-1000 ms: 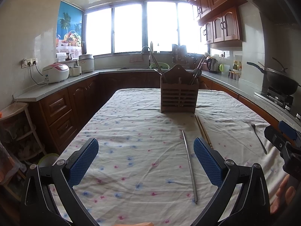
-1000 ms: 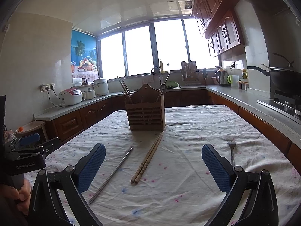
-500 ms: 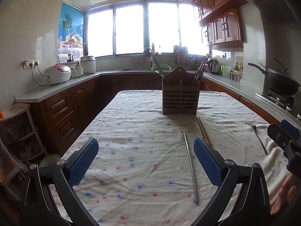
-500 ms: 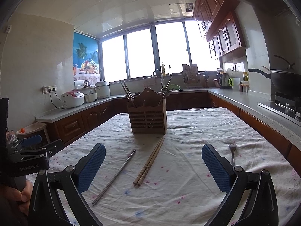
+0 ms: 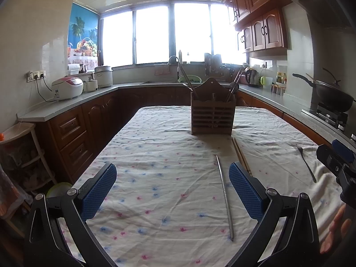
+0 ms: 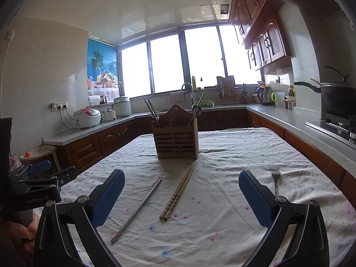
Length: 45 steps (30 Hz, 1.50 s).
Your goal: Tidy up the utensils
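Observation:
A wooden slatted utensil holder (image 5: 212, 115) (image 6: 176, 138) stands upright mid-table with some utensils in it. On the cloth in front lie a metal chopstick pair (image 5: 224, 194) (image 6: 138, 209), a wooden chopstick pair (image 5: 240, 153) (image 6: 179, 192) and a fork (image 5: 306, 164) (image 6: 275, 182). My left gripper (image 5: 172, 191) is open and empty, above the near cloth. My right gripper (image 6: 181, 195) is open and empty, with the wooden chopsticks lying between its fingers further ahead.
The table (image 5: 155, 155) carries a white dotted cloth. Counters with cabinets run along the left, back and right. A rice cooker (image 5: 66, 87) sits left. A wok (image 5: 333, 93) on the stove sits right. A small stool rack (image 5: 20, 155) stands at the left.
Both views have shifted slightly: the holder and utensils sit a little lower in frame, so both grippers have tilted up or risen a bit. Nothing was grasped.

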{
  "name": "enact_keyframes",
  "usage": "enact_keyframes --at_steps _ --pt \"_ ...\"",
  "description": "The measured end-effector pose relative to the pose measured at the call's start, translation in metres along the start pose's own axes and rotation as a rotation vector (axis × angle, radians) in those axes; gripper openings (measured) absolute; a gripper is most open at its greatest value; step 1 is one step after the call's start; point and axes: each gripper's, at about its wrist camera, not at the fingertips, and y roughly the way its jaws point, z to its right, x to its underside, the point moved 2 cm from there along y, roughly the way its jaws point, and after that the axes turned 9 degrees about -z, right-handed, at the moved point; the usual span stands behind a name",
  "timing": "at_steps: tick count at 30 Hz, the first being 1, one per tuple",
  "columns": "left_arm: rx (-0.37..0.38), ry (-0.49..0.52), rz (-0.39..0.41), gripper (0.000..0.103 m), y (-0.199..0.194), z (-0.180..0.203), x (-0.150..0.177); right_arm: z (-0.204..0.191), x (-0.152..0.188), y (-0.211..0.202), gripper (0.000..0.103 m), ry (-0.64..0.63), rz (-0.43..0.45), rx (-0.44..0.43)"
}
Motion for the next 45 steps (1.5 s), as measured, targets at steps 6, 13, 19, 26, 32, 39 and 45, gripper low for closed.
enact_keyframes --at_steps 6,13,19,26,32,39,45 --pt "0.004 0.004 0.001 0.103 -0.001 0.001 -0.001 -0.001 0.000 0.000 0.103 0.000 0.001 -0.004" --pt "0.006 0.010 0.005 0.103 -0.002 0.004 -0.002 -0.004 -0.004 -0.002 0.103 -0.001 0.009 -0.014" --pt "0.007 0.011 0.006 0.103 -0.003 0.005 -0.003 -0.004 -0.007 -0.003 0.103 0.000 0.012 -0.019" --pt "0.007 0.012 0.005 0.103 -0.003 0.006 -0.004 -0.004 -0.009 -0.004 0.103 -0.001 0.015 -0.025" --pt "0.007 0.013 0.004 0.103 -0.003 0.007 -0.005 -0.004 -0.009 -0.004 0.103 0.001 0.015 -0.027" --pt "0.010 0.017 0.003 0.103 0.000 0.009 -0.008 -0.003 -0.009 -0.001 0.103 0.005 0.008 -0.029" --pt "0.015 0.012 0.000 0.103 0.002 0.010 -0.011 -0.003 -0.009 0.002 0.103 0.008 0.004 -0.029"
